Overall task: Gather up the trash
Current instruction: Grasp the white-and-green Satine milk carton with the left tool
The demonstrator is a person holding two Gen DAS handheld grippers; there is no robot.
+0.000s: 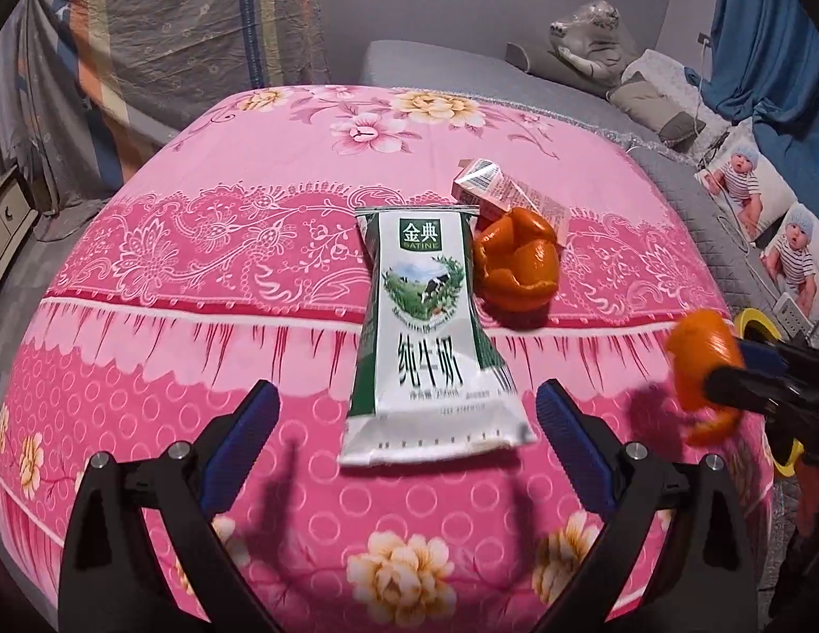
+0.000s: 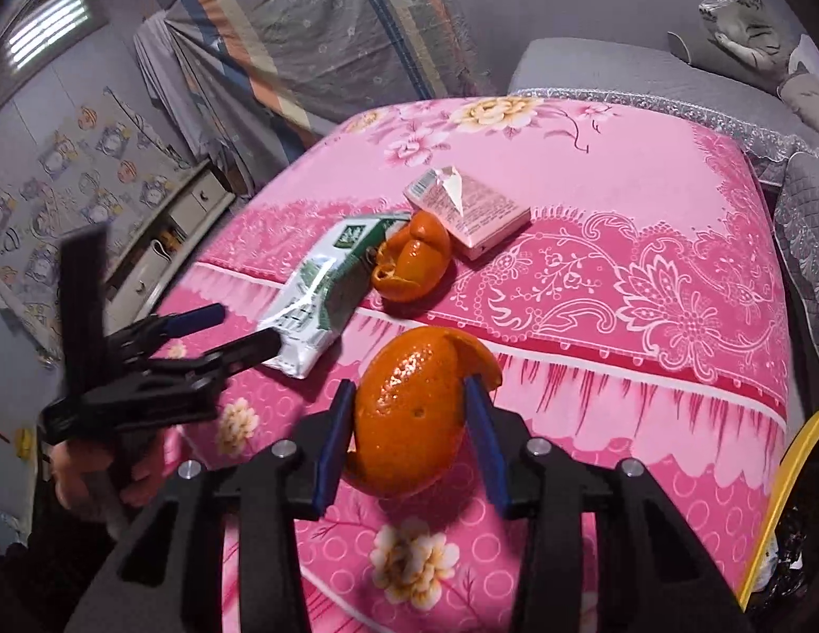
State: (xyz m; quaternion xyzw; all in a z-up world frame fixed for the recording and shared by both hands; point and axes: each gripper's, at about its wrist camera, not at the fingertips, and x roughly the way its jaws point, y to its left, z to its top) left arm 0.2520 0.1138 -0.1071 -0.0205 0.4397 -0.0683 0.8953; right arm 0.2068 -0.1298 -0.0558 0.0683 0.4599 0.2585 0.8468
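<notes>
Right tool [image 2: 409,416] clamping orange peel [image 2: 409,422], left tool [image 1: 407,414] wide open

Two orange peels, one held up [image 2: 409,411] and one lying on the bed [image 2: 412,264], one milk pouch [image 1: 428,337], one small pink carton [image 2: 470,211], two hand-held grippers, left [image 1: 407,411] and right [image 2: 409,422], one pink floral bed [image 1: 198,274].

2 wrist views, angled down, close (shared pink bedspread [image 1: 198,274])
</notes>
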